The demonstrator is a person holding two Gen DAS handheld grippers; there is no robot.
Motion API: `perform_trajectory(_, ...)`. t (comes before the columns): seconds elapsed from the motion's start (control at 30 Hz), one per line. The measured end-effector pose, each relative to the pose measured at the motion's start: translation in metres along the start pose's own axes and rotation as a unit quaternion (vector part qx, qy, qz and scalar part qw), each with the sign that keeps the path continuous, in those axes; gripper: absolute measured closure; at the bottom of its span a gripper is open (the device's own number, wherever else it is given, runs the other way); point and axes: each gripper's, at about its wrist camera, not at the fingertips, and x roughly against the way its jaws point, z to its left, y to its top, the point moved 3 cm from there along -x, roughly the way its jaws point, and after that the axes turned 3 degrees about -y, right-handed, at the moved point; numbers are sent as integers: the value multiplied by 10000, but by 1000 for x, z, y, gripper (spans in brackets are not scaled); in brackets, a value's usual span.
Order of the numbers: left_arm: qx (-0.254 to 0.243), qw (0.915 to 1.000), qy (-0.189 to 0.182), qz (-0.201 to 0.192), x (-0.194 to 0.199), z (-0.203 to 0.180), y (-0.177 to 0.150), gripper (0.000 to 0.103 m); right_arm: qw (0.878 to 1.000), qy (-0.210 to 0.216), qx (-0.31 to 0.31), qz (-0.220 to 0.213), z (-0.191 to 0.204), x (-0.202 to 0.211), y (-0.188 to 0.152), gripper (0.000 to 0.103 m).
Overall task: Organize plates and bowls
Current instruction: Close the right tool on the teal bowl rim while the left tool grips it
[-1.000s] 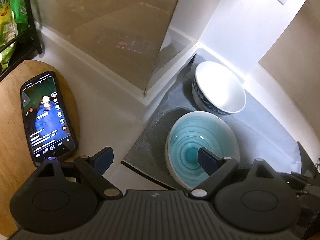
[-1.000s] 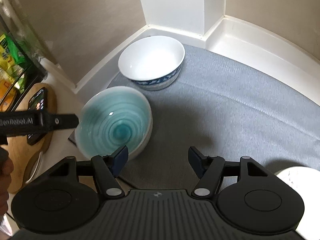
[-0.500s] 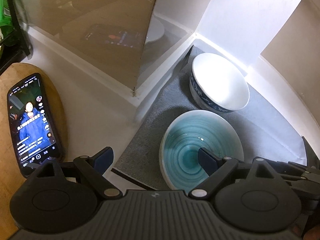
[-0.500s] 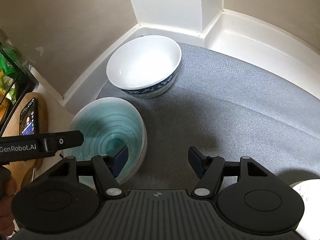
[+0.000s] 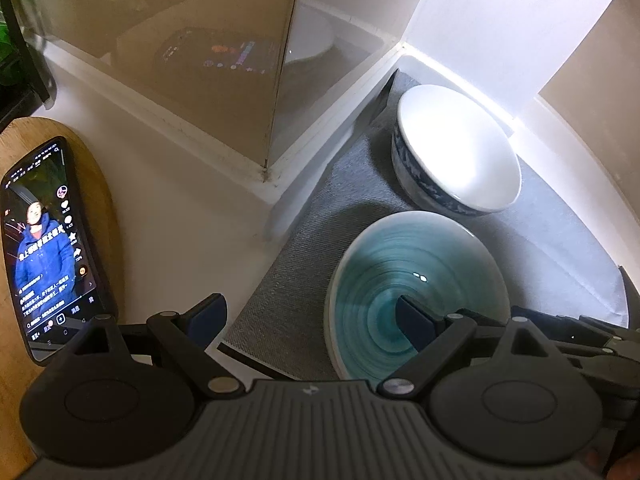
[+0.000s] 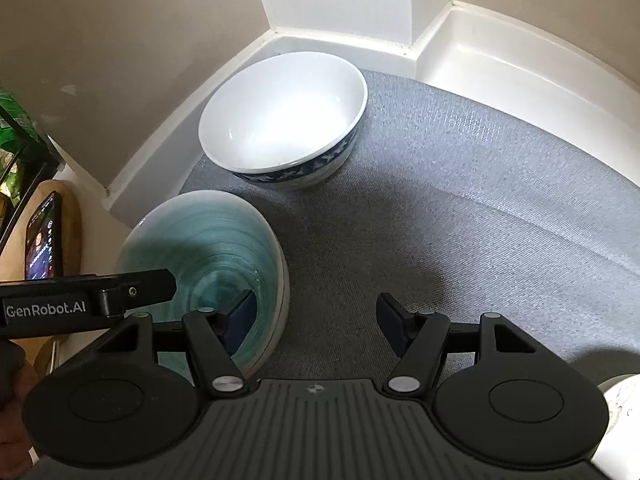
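A teal bowl (image 5: pixel 404 276) (image 6: pixel 208 248) with ring marks stands on a grey mat (image 5: pixel 296 264) (image 6: pixel 440 220). Behind it, in the corner, stands a white bowl (image 5: pixel 456 148) (image 6: pixel 280 120) with a blue patterned outside. My left gripper (image 5: pixel 312 320) is open. Its right finger hangs inside the teal bowl and its left finger outside, so they straddle the left rim without touching it. My right gripper (image 6: pixel 316 320) is open too. It straddles the opposite rim, left finger inside and right finger over the mat. Neither gripper presses on the bowl.
A lit phone (image 5: pixel 44 248) (image 6: pixel 42 240) lies on a wooden board (image 5: pixel 100 200) left of the mat. A glossy wall corner (image 5: pixel 264 120) juts out behind. Something white (image 6: pixel 620 404) sits at the mat's near right. A rack of green packets (image 6: pixel 16 144) stands far left.
Both grippers have come down and closer to the teal bowl, which now looks larger, with one finger of each inside it. The jaws have kept their width.
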Motion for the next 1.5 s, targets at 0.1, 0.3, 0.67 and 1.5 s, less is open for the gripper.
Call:
perform_trajectory(0.1,-8,10000,8,52,-5,0,2,9,10000,-15,-9,38,-1,-3,-1,34)
perform_trajectory(0.3,0,9999,18,101,-14,-1,4,9,9999,-87,-21,82,-2,-10,-1,34)
perform_trajectory(0.67,71,9998,43,157,-22,1,5,9,9999,-139,56,21,-1,-13,1,34)
perform_trajectory(1.5,-89,9998,128,-154,11,5,-6,82,9951,210,903,-341,49,0,8,86)
